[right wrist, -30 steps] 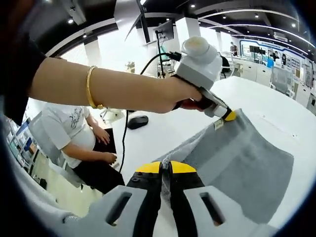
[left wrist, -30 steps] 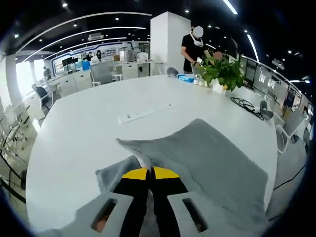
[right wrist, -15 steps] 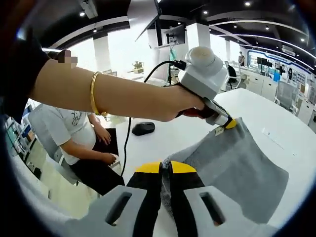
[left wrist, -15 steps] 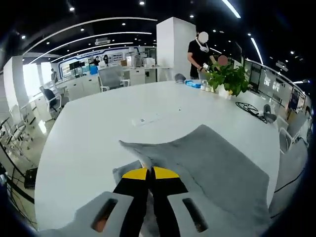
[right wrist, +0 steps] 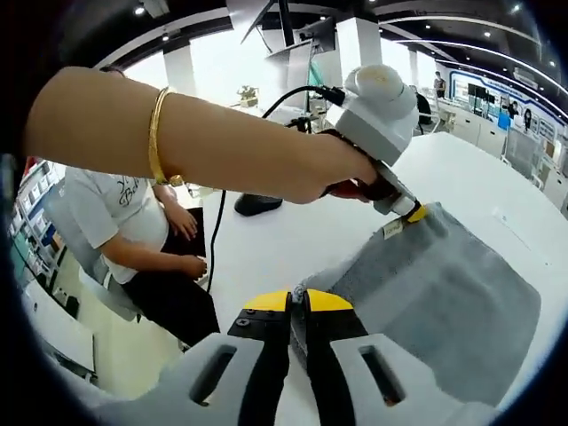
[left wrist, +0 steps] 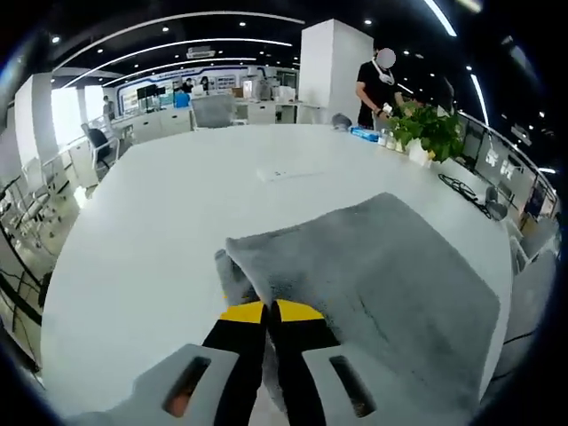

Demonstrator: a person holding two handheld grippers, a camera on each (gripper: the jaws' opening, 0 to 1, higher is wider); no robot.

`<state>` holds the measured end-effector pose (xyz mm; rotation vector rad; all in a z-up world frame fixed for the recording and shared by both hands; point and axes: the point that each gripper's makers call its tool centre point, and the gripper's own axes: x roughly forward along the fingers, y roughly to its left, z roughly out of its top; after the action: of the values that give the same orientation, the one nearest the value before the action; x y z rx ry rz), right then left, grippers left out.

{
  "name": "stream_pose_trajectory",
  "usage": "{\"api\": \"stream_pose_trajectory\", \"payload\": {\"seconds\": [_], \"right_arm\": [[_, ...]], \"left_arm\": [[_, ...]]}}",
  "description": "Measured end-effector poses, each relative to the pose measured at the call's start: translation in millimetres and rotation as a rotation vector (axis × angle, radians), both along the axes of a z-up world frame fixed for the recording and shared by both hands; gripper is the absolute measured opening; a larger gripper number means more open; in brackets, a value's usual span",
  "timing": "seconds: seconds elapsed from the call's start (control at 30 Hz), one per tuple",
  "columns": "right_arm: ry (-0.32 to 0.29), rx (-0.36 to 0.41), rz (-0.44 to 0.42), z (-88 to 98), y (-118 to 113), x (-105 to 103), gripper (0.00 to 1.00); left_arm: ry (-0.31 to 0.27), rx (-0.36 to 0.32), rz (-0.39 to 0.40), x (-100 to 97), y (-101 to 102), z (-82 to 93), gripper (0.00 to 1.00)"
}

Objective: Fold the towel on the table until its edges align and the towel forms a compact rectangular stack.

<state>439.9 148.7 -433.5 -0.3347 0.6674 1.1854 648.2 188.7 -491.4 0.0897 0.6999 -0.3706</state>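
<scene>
Towel: grey towel (left wrist: 382, 284) on white tabletop (left wrist: 151, 231), near its edge, front corners lifted.
L tool (left wrist: 270, 312): jaws closed, pinching one towel corner.
R tool (right wrist: 298, 302): jaws closed on another corner.
Bkgd: potted plant (left wrist: 432, 133) at far tabletop edge; seated person (right wrist: 133, 240) beside tabletop.

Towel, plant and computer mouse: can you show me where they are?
Towel (left wrist: 382, 275), left gripper view, the middle of its flat grey top.
Plant (left wrist: 432, 131), left gripper view, the green leaves at the table's far edge.
Computer mouse (right wrist: 258, 204), right gripper view, its dark back, beside the cable.
</scene>
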Motion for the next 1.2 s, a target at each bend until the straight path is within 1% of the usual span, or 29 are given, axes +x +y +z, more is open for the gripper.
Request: {"api": "stream_pose_trajectory", "payload": {"seconds": [0.03,0.1,0.17,0.23,0.37,0.5,0.53,0.57,0.63,0.73,0.83,1.0,1.13,1.2], "right_arm": [[0.004,-0.009,0.002,-3.5,0.8,-0.4,0.03],[0.015,-0.024,0.006,-13.0,3.5,-0.5,0.03],[0.029,-0.037,0.012,-20.7,5.3,-2.2,0.03],[0.041,-0.050,0.021,-26.7,5.3,-3.9,0.03],[0.046,-0.060,0.046,-33.9,9.1,-7.4,0.03],[0.056,-0.061,0.052,-37.7,11.0,-9.0,0.03],[0.062,-0.055,0.049,-39.5,12.0,-9.8,0.04],[0.064,-0.052,0.046,-40.6,12.8,-9.9,0.04],[0.061,-0.042,0.042,-42.2,15.0,-11.3,0.05],[0.054,-0.002,0.093,-37.9,22.7,-23.1,0.02],[0.036,-0.010,0.140,-37.1,24.7,-32.5,0.06],[0.043,-0.018,0.125,-39.9,14.7,-32.2,0.08],[0.053,-0.030,0.077,-42.2,-0.6,-22.5,0.11],[0.043,-0.036,0.056,-43.0,-7.6,-14.9,0.12]], "left_arm": [[0.011,-0.005,0.006,-2.9,-1.2,-2.3,0.04],[0.034,-0.022,0.018,-4.7,2.4,-13.6,0.04],[0.042,-0.035,0.018,-4.4,3.0,-20.0,0.04],[0.038,-0.024,0.012,-5.3,2.0,-22.2,0.03],[0.029,-0.023,0.017,-3.2,2.6,-19.3,0.03],[0.026,-0.032,0.017,-5.1,3.0,-18.4,0.04],[0.028,-0.026,0.020,-5.2,4.5,-18.8,0.04],[0.029,0.002,0.030,-5.1,8.4,-18.6,0.04],[0.027,0.012,0.047,-4.6,15.5,-17.7,0.03],[0.030,0.002,0.065,-8.0,21.4,-13.8,0.04],[0.030,0.002,0.059,-11.1,24.1,-13.5,0.05],[0.033,-0.010,0.045,-17.8,14.8,-13.2,0.06],[0.031,-0.014,0.035,-22.6,11.2,-13.1,0.07],[0.027,-0.011,0.031,-30.0,5.3,-11.7,0.08]]}}
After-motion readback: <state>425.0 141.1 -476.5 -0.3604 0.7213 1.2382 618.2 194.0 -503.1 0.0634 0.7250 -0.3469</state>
